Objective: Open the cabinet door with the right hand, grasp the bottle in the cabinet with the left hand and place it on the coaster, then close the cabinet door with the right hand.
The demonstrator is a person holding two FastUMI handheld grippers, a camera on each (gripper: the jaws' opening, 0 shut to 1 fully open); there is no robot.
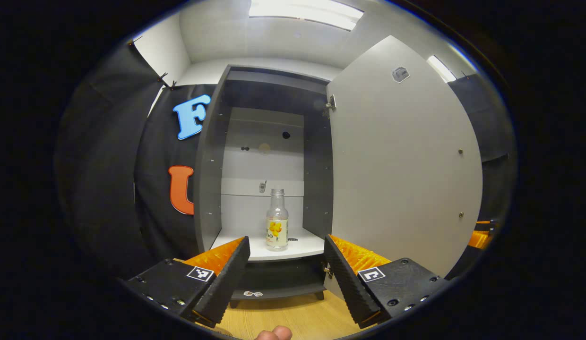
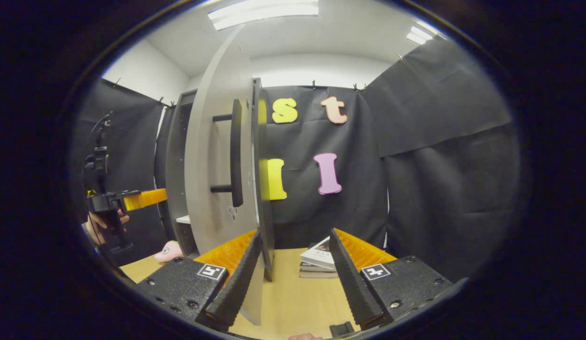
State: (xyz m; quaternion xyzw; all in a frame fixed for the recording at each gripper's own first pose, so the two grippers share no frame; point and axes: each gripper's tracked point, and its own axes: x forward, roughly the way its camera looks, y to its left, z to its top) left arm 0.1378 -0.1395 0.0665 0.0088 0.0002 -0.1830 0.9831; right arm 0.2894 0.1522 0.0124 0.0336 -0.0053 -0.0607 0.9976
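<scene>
Though uncapped, clear bottle [image 1: 277,221] upright.

I see the cabinet shelf [image 1: 302,250] ahead between my left fingers, bottle [image 1: 277,221] standing on it; books [image 2: 317,259] lie on the table [image 2: 293,293] between my right fingers.

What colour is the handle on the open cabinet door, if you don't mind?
Black; the handle shows best in the right gripper view.
</scene>
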